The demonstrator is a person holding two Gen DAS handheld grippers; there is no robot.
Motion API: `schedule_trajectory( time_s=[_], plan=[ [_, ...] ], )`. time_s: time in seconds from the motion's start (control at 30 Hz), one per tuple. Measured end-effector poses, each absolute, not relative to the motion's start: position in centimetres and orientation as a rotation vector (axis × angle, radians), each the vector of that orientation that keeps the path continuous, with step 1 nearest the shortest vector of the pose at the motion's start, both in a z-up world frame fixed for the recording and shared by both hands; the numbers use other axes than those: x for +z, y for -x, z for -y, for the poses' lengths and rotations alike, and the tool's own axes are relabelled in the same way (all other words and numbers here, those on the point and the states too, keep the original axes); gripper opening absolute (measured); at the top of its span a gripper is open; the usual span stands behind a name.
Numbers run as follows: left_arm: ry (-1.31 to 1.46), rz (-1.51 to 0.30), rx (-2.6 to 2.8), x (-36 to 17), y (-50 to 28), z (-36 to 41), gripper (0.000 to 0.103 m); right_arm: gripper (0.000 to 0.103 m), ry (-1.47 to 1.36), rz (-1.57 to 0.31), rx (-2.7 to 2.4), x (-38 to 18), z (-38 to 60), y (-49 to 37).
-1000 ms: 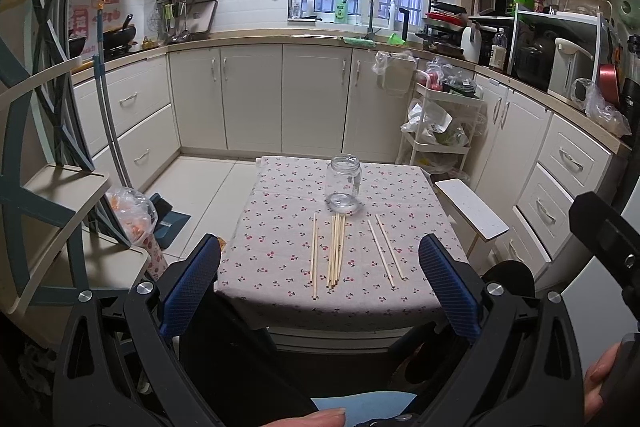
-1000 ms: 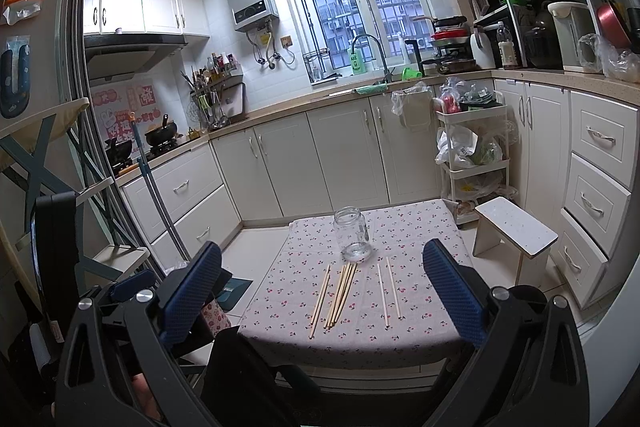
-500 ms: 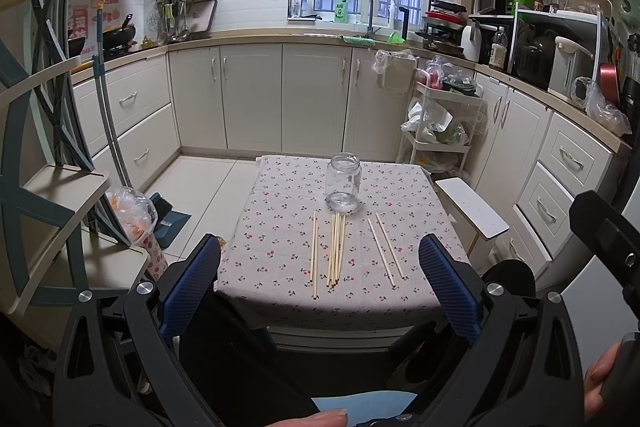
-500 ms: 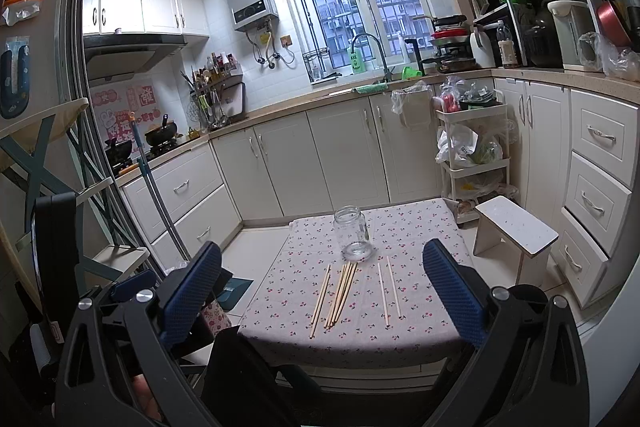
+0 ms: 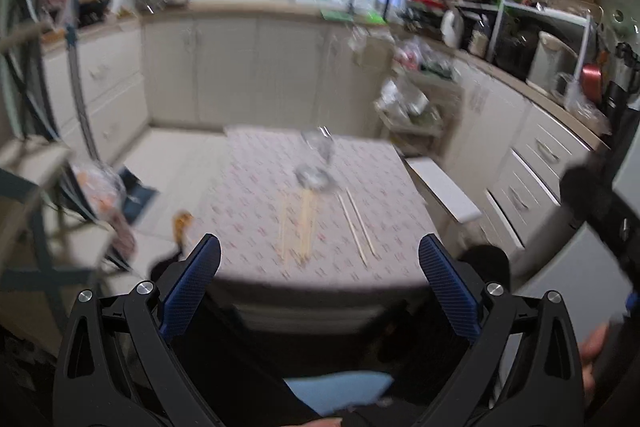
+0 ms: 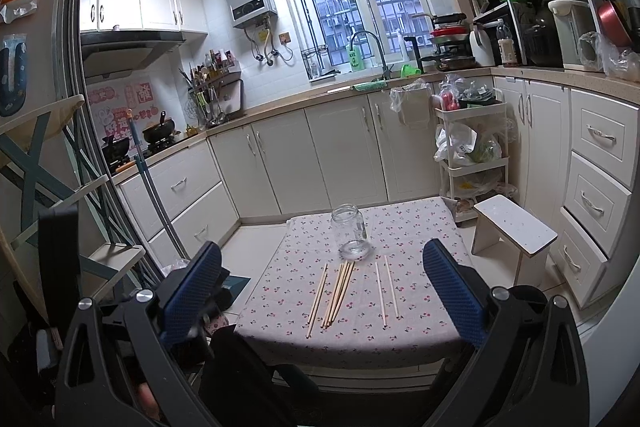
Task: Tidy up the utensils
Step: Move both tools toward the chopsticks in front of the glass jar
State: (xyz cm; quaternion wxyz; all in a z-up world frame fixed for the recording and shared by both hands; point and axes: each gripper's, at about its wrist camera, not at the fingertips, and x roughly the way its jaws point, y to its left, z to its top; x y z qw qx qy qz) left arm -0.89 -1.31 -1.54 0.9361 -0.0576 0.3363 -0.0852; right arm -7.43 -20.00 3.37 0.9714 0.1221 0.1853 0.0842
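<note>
Several wooden chopsticks point(image 6: 340, 291) point(image 5: 305, 227) lie in loose pairs on a low table with a cherry-print cloth point(image 6: 416, 227) point(image 5: 248, 203). An empty clear glass jar point(image 6: 351, 235) point(image 5: 318, 163) stands upright just behind them. My left gripper point(image 5: 319, 259) is open and holds nothing, short of the table's near edge; its view is blurred. Also open and holding nothing, my right gripper point(image 6: 322, 269) hangs in front of the table, well back from the chopsticks.
A white stool point(image 6: 514, 227) stands right of the table, with a white trolley point(image 6: 472, 155) of bags behind it. Cabinets and drawers point(image 6: 596, 195) line the back and right. A folding rack point(image 6: 36, 195) and a mop handle point(image 6: 154, 195) stand at the left.
The left wrist view has gone blurred and the table sits lower and nearer: my left gripper is moving forward. The right gripper has not moved.
</note>
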Motion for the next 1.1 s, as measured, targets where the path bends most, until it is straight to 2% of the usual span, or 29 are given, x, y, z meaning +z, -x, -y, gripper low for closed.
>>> schedule_trajectory(
  time_s=[0.33,0.5,0.7,0.8,0.97,1.03,1.1],
  plan=[
    [0.234,-0.788,-0.205,-6.1,-2.7,-1.3,0.095,0.097,-0.275,-0.514,0.085,-1.6,21.9,0.8],
    [0.260,-0.833,-0.146,-9.2,-7.5,-2.4,0.095,0.097,-0.196,-0.636,0.067,-7.0,22.2,-5.7],
    [0.156,-0.906,-0.082,-13.6,-14.9,-1.2,0.095,0.097,-0.147,-0.794,0.097,-14.0,22.5,-12.9],
    [0.085,-0.925,-0.046,-15.4,-18.0,-0.6,0.095,0.082,-0.118,-0.845,0.113,-16.2,22.7,-15.9],
    [0.057,-0.955,-0.021,-18.4,-22.8,-0.2,0.095,0.048,-0.117,-0.936,0.145,-19.5,22.8,-20.4],
    [0.037,-0.963,-0.016,-19.5,-24.7,0.1,0.092,0.044,-0.103,-0.967,0.150,-20.6,22.7,-22.1],
    [0.023,-0.971,-0.018,-20.5,-26.2,0.6,0.081,0.038,-0.098,-0.986,0.156,-21.3,22.7,-23.5]
  ],
)
